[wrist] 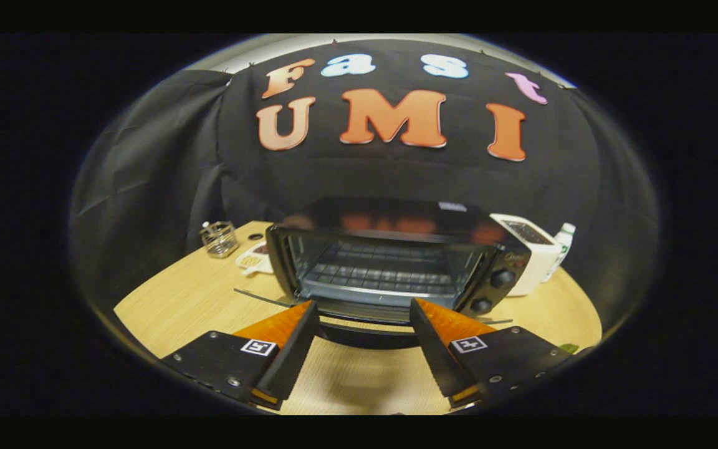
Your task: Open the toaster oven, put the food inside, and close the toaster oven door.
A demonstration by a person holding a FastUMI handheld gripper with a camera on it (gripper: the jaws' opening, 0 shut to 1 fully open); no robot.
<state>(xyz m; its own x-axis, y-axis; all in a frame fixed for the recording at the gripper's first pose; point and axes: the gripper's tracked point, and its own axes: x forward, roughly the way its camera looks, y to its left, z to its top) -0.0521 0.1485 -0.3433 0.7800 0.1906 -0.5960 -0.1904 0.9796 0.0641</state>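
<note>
A black toaster oven (390,249) stands on the wooden table (184,305) just ahead of my fingers. Its glass door (359,315) hangs open, folded down flat toward me, and its front edge lies level with my fingertips. Inside I see a bare wire rack (378,271). Two knobs (501,278) sit on the oven's right panel. My gripper (364,307) is open, fingers spread wide, nothing between them. A white plate with food (256,257) lies to the left of the oven, partly hidden by it.
A small clear glass container (219,239) stands at the far left of the table. A white appliance (530,249) and a white bottle (563,240) stand right of the oven. Something green (569,348) peeks out by the right finger. Black cloth walls close the booth behind.
</note>
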